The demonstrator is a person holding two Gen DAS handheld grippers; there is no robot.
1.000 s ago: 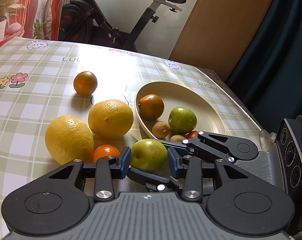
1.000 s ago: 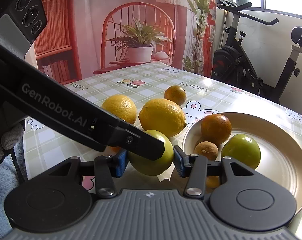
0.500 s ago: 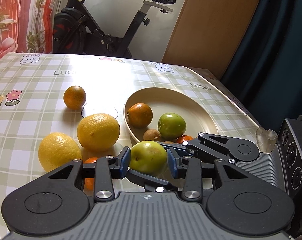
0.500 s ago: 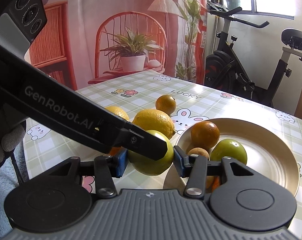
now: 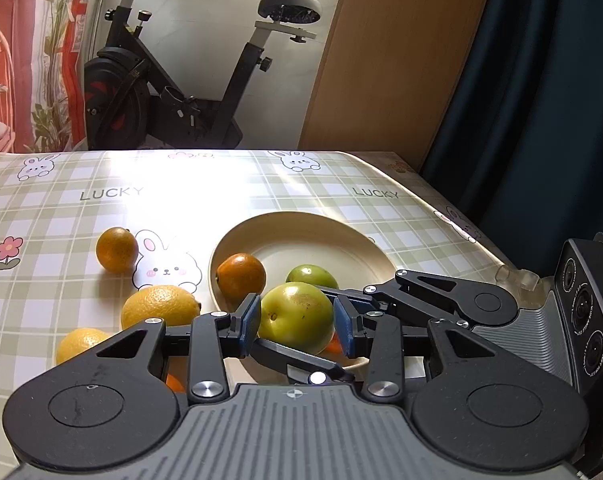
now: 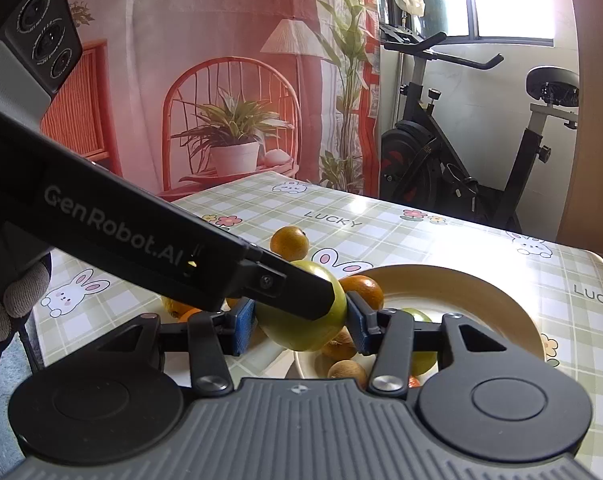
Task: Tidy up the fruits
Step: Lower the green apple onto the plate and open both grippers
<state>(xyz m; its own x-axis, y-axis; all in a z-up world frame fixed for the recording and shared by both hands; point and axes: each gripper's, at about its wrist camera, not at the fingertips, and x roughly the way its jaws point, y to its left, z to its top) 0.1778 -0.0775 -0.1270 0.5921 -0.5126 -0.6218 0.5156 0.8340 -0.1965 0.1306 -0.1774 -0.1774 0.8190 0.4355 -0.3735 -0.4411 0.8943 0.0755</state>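
Hand-held grippers (image 5: 297, 318) (image 6: 299, 322) both clamp green apple (image 5: 295, 316); right view adds gloved hand (image 6: 5, 312).

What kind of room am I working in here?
Most likely a room in a home: an exercise bike stands by the wall, the table wears a bunny-print checked cloth, and a printed backdrop showing a chair and potted plant hangs behind it.
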